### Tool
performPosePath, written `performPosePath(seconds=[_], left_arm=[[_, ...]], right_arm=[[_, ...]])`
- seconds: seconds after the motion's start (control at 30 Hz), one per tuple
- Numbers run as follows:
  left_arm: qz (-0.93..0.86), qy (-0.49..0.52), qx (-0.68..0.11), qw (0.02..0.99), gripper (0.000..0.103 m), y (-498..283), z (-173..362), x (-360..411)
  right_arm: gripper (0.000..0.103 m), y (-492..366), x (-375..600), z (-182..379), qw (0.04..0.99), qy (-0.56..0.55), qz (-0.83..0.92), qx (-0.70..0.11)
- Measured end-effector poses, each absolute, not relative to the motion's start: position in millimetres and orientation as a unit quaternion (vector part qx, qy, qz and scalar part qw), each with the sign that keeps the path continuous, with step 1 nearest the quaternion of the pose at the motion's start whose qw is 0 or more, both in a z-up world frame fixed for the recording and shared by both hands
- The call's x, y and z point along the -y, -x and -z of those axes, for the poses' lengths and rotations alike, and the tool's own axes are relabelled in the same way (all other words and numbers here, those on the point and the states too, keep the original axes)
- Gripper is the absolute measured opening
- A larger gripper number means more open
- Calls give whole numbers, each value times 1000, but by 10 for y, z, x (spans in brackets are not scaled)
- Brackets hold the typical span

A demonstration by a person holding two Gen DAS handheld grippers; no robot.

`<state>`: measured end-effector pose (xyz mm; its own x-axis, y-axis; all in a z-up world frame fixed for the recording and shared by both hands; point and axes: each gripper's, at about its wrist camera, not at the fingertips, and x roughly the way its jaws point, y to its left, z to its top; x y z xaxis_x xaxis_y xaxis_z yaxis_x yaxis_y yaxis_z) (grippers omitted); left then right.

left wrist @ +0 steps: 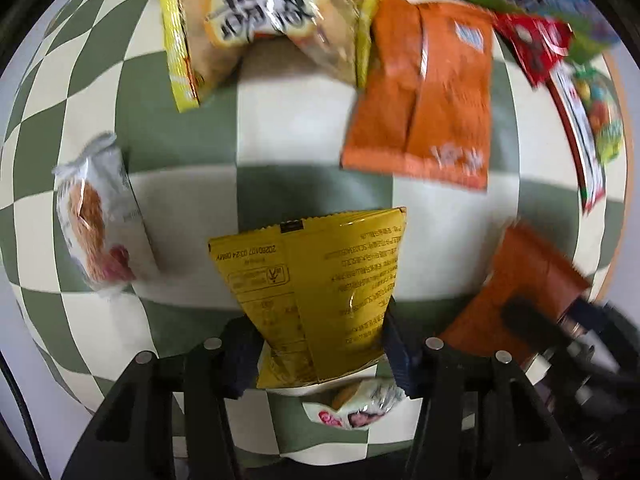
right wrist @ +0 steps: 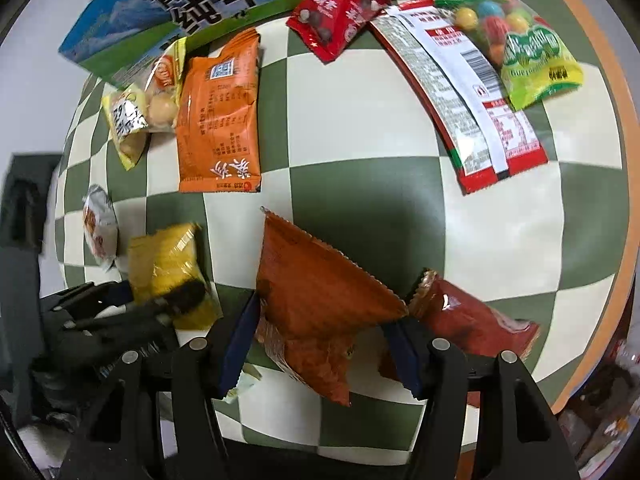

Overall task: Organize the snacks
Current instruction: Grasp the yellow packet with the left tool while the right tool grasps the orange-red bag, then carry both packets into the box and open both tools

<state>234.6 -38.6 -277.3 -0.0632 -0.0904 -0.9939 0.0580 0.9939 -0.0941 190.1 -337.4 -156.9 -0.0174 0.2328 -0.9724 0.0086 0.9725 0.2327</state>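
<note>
Where snacks scatter, checkered tablecloth (right wrist: 360, 128), orange-rimmed table (right wrist: 624, 208)

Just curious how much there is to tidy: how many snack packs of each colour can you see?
Yellow packets: 2
Orange packet: 1
Red or red-brown packets: 4
White packets: 2
Green candy bag: 1
Blue-green milk box: 1
Total: 11

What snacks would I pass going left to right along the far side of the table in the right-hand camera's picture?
Yellow packet of round snacks → orange packet → red packet → long red-and-white packet → green bag of colourful candy balls.
</note>
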Motion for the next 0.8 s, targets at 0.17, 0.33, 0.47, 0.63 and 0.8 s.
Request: performPosePath(seconds=[0.17,0.33,0.47,0.63,0.8], left_arm=[[66,37,-740,668,52,-2453,2825,65],[62,61,-748,658,52,-2323,3012,272],[43,69,-745,662,51,-2306,3004,104],[27,59,-742,668,49,-2056,2938,-224],[18,62,-748,661,49,-1898,3028,-415]], right_arm=[[53,-1997,2855,1627,715,-6,-124,-688],[68,-2132,2776,1443,728,0,-130,-673],[69,-1941,2829,1298,728,-51,-126,-672],[69,-1709,2637,1371,727,-23,-126,-675],[69,-1669,2506,1701,703,-12,-140,-697]])
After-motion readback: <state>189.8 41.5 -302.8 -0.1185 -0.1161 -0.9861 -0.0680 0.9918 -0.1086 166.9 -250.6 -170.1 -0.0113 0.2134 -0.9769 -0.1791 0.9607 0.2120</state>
